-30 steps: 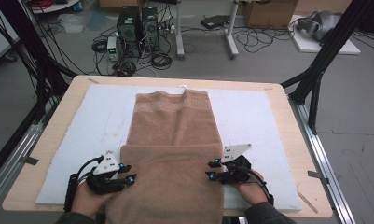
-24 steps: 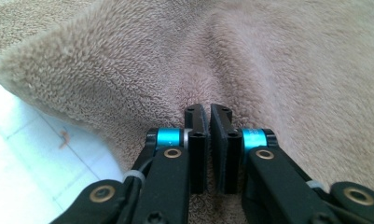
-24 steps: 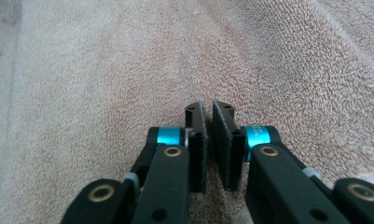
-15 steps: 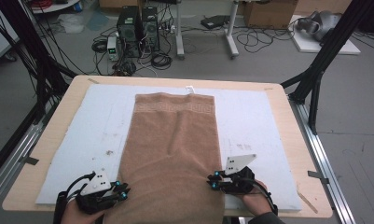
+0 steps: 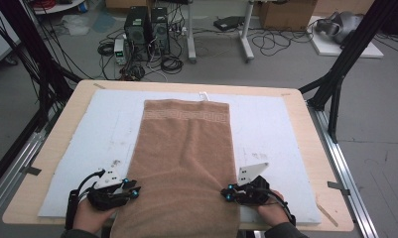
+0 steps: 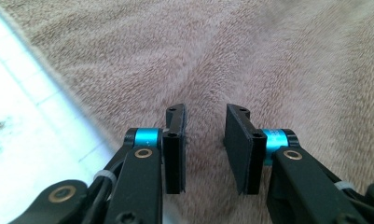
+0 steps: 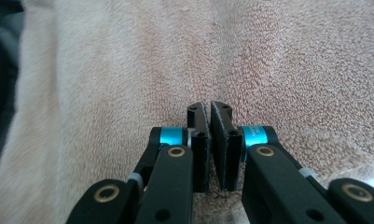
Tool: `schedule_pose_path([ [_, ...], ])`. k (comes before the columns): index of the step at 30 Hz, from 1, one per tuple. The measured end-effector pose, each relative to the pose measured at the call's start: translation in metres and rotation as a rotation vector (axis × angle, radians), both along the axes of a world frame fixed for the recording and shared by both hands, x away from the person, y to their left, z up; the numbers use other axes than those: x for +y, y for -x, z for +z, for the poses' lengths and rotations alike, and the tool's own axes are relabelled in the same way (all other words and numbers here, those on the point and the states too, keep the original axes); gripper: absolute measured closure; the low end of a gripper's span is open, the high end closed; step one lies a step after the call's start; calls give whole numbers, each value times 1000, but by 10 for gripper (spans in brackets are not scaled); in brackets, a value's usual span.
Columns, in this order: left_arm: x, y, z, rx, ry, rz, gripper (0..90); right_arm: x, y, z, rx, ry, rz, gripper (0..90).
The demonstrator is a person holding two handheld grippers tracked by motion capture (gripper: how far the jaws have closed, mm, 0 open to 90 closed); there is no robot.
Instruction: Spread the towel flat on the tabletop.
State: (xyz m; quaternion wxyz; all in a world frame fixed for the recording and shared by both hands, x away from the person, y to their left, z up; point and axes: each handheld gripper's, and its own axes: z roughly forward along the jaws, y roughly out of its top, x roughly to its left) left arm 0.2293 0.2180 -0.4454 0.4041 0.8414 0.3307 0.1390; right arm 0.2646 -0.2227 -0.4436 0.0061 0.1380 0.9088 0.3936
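A brown towel (image 5: 184, 158) lies lengthwise on the white mat (image 5: 276, 129), patterned band at the far end, near end drooping over the table's front edge. My left gripper (image 5: 132, 188) sits at the towel's left edge near the front. In the left gripper view this gripper (image 6: 205, 112) is open, its jaws just having opened a little, with the towel's pile (image 6: 222, 56) showing through the gap. My right gripper (image 5: 226, 192) rests at the towel's right edge. In the right gripper view its jaws (image 7: 209, 106) have just closed pad to pad over the towel (image 7: 268, 60), with no cloth seen between them.
The mat covers most of the wooden table (image 5: 305, 114). Bare mat (image 6: 26, 116) lies to the left of the towel. Black frame legs (image 5: 345, 64) stand at the right side. Computer towers (image 5: 147, 25) and cables are on the floor beyond.
A second ago the towel's near part lay folded over its middle with both grippers at that fold. Now the towel lies flat at full length, and both hands have come slightly nearer the front edge.
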Motion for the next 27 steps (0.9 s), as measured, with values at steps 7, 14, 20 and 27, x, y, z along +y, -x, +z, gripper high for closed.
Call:
schedule_pose_path([
  [7, 4, 7, 2, -5, -7, 0, 664, -7, 6, 4, 15, -79, -21, 741],
  [14, -1, -4, 8, -13, 40, 7, 575, -6, -4, 8, 4, -124, -95, 593],
  [20, -5, -18, 17, -26, 75, 1, 482, -6, -15, 11, -15, -130, -174, 430],
  [27, -10, -31, 26, -32, 104, 7, 372, -8, -30, 14, -30, -143, -276, 274],
])
